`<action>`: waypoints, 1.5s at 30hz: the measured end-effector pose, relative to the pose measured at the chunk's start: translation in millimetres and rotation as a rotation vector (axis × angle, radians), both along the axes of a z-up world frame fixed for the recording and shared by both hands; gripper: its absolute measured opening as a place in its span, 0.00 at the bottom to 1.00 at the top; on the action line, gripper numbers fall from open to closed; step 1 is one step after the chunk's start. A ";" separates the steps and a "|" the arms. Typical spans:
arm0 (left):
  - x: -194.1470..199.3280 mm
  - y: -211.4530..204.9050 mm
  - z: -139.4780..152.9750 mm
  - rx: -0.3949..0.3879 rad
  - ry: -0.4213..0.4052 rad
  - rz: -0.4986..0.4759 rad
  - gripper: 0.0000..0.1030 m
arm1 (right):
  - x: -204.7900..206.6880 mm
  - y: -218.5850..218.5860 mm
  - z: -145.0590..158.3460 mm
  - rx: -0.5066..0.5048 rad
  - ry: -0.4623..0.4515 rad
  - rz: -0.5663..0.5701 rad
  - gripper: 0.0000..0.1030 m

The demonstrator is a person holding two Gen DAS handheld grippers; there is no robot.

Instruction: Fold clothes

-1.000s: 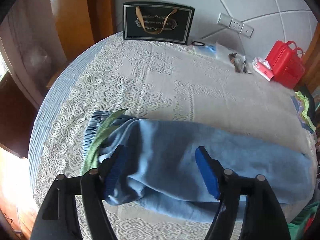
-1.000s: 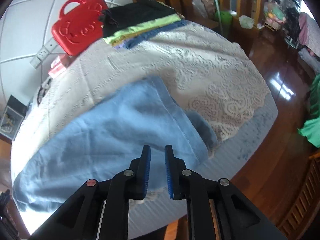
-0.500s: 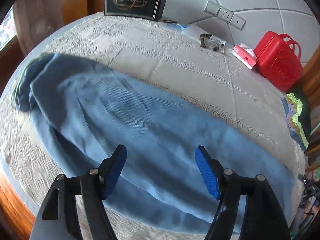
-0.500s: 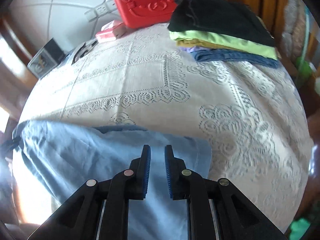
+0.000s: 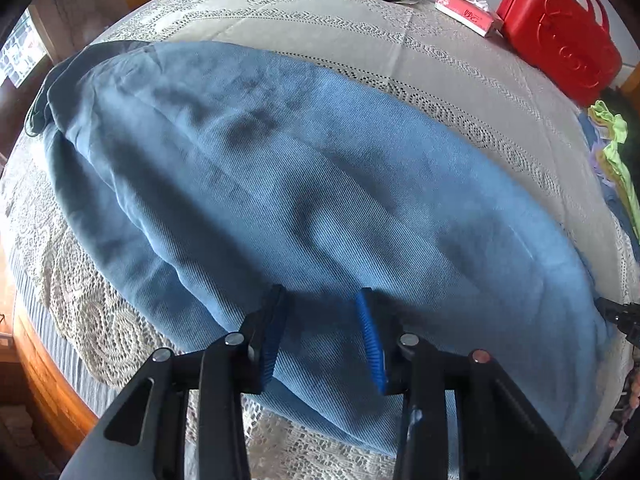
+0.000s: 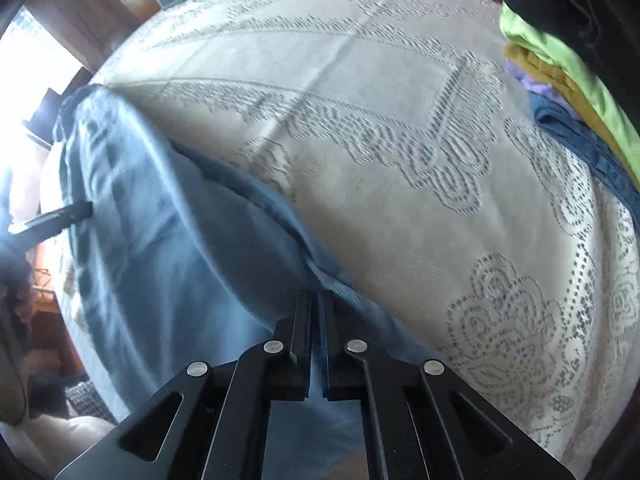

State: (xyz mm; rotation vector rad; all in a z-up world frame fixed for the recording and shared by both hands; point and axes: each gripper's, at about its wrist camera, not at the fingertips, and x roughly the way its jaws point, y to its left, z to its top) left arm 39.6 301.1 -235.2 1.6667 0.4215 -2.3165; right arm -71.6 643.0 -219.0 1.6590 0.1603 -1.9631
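Note:
Light blue trousers (image 5: 300, 168) lie flat and lengthwise across the lace tablecloth (image 5: 360, 32). My left gripper (image 5: 320, 304) points steeply down onto their near edge at mid-length. Its jaws are closing, blue cloth lies under and between the pads, and no pinched fold shows. In the right wrist view the same trousers (image 6: 160, 240) run off to the left. My right gripper (image 6: 316, 304) is shut at their hem end, pads together on the cloth's far edge. A black finger of the left gripper shows at that view's left rim.
A red plastic case (image 5: 560, 32) and a pink tissue pack (image 5: 468, 16) stand at the back right. A stack of folded clothes (image 6: 560, 60) sits at the table's right end. The wooden table edge (image 5: 40, 360) drops off on the near left.
My left gripper slid from the waistband to mid-length, came down, and its jaws narrowed. My right gripper rolled, sank to the hem end and closed its small gap.

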 end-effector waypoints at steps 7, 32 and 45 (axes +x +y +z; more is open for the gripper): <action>37.9 72.2 29.5 0.058 0.104 0.118 0.40 | -10.3 30.0 8.6 0.044 0.070 0.178 0.03; 71.7 329.1 1.1 -0.067 -0.011 0.384 0.78 | 2.6 34.1 0.2 -0.087 0.187 0.861 0.41; 87.5 298.8 27.9 -0.037 0.009 0.452 0.07 | 16.5 31.2 -0.4 -0.110 0.162 0.892 0.11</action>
